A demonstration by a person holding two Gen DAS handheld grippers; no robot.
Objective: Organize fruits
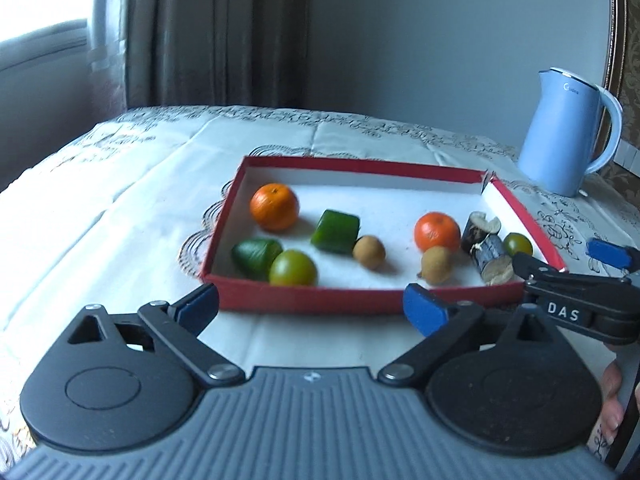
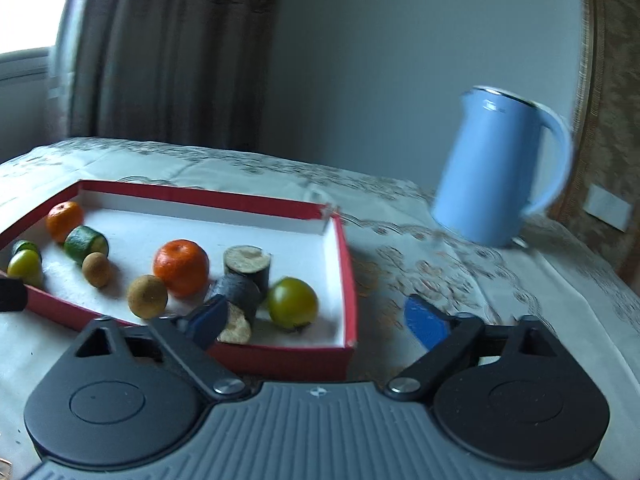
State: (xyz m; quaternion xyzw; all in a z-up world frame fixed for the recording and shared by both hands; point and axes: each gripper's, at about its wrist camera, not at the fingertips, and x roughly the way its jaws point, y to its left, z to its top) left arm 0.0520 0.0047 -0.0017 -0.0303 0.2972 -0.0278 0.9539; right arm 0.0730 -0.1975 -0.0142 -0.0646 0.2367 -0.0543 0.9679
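Tablecloth (image 1: 120, 200) bears the fruit box (image 1: 300, 300) just beyond both empty, wide-open tongs (image 1: 312, 312).

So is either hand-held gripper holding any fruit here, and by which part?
Nothing is held. The left hand-held gripper and the right hand-held gripper are both open and empty; all fruit lies in the red box.

"DAS" in white letters on the right claw (image 1: 560, 258), small unreadable logo on the blue kettle (image 1: 568, 128)
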